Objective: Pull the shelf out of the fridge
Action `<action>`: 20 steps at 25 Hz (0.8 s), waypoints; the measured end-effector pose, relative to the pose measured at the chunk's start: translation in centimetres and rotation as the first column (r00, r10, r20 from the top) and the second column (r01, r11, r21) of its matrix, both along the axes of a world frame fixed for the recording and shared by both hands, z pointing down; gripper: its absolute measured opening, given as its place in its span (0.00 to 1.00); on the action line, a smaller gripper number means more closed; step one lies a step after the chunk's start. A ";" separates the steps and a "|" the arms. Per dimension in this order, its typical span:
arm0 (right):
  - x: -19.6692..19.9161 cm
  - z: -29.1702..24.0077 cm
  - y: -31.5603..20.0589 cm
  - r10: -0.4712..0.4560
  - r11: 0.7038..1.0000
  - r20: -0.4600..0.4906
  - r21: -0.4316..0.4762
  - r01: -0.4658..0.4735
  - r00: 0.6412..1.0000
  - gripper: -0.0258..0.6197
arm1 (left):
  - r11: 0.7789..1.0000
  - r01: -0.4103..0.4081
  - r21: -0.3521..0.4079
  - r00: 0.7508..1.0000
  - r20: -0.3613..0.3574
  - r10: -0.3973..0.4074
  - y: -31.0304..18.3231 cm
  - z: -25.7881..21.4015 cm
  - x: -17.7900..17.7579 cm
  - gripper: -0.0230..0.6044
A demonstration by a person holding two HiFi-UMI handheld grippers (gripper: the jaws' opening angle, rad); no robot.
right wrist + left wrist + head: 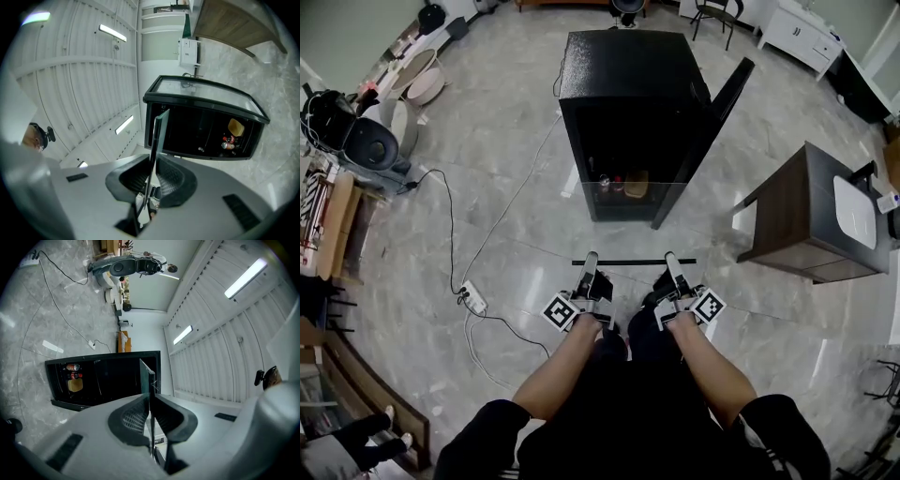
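Well in front of the fridge [628, 66], clear of its open front and its swung-out door [712, 131], the shelf [633, 262] hangs above the floor, carried between both hands. Its dark edge runs crosswise, parallel to the fridge's front, so the long axis lies side to side before the person.

The left hand-held gripper [590, 260] is clamped on that edge towards its left end, and the right hand-held gripper [672, 260] towards its right end. Each is about as far from the fridge as the other, and neither arm is nearer.

In the left gripper view the thin pane [146, 376] stands edge-on between narrow, pinching jaws [150, 416] and reaches forward towards the fridge's dark interior [117, 378]. The right gripper view matches: the pane [158, 136] is pressed between the pads [152, 180], with the fridge [201, 131] beyond.

Judging from this, the shelf is already out. Any further carry depends on both hands moving together along one line away from the fridge, keeping the long edge square to it.
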State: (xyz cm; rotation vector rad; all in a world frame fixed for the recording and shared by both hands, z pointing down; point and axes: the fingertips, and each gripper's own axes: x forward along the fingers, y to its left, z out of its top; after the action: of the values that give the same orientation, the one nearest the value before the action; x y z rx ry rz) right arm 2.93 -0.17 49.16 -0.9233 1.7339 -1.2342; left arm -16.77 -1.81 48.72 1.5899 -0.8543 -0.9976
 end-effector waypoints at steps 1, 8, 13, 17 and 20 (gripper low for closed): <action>-0.2 -0.2 0.1 0.002 1.000 0.001 0.004 -0.002 1.000 0.11 | 1.000 0.000 0.004 1.000 0.000 0.000 0.1 -0.2 -0.2 0.09; -0.3 -0.9 0.0 0.009 1.000 0.016 0.004 -0.009 1.000 0.11 | 1.000 0.005 0.007 1.000 -0.023 -0.005 0.1 -1.2 -0.3 0.09; -0.2 -1.2 -0.1 0.018 0.999 -0.005 0.028 -0.017 1.000 0.11 | 1.000 0.002 0.014 1.000 -0.025 -0.002 -0.1 -1.2 -0.3 0.09; -0.2 -1.7 -0.1 0.015 0.999 -0.006 0.035 -0.015 1.000 0.11 | 1.000 -0.002 0.027 1.000 -0.026 0.003 -0.1 -1.5 -0.3 0.09; -0.2 -1.9 0.0 0.019 0.999 -0.004 0.038 -0.019 1.000 0.11 | 0.999 -0.009 0.037 0.999 -0.030 0.010 -0.2 -2.0 -0.2 0.09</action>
State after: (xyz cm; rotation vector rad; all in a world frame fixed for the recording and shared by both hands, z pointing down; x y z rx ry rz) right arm 2.69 -0.18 47.22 -0.9191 1.7424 -1.1839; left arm -17.00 -2.00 46.73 1.6043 -0.8112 -1.0340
